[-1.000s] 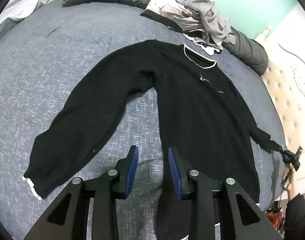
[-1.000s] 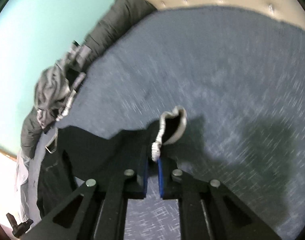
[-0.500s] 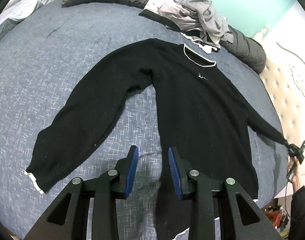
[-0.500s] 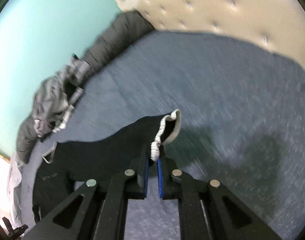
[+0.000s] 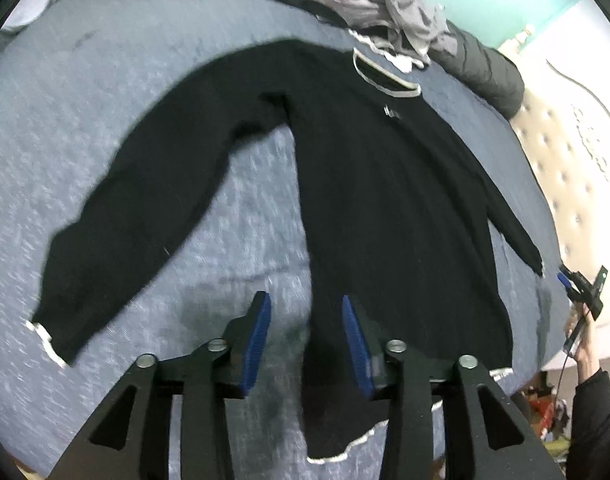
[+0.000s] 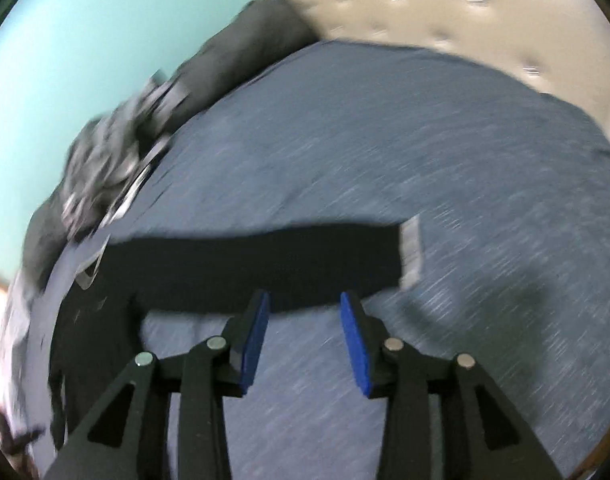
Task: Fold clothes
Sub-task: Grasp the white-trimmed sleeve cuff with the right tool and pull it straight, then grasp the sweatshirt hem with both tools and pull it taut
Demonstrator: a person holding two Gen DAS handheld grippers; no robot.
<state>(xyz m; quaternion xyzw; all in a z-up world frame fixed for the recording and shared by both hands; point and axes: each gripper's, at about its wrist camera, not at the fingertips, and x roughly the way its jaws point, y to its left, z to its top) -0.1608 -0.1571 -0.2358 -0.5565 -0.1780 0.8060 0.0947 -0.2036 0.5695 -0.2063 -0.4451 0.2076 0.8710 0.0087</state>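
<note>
A black sweater point(image 5: 385, 184) with white trim at collar, cuffs and hem lies flat, front up, on the blue-grey bed, both sleeves spread out. My left gripper point(image 5: 307, 320) is open and empty above the sweater's lower left edge. My right gripper point(image 6: 305, 320) is open and empty, just short of the right sleeve point(image 6: 257, 264), which lies flat with its white cuff point(image 6: 411, 252) to the right. In the left wrist view the right gripper point(image 5: 581, 286) shows small at the far right, beyond the sleeve end.
A heap of grey and white clothes point(image 5: 377, 8) and a dark rolled duvet point(image 5: 481, 68) lie along the far edge by the teal wall. A cream tufted headboard point(image 5: 577, 168) bounds the right side. The bed's near edge point(image 5: 385, 440) is under the sweater's hem.
My right gripper opened and let go of the right sleeve's cuff, which now lies flat on the bed. My left gripper stayed open and shifted slightly over the sweater.
</note>
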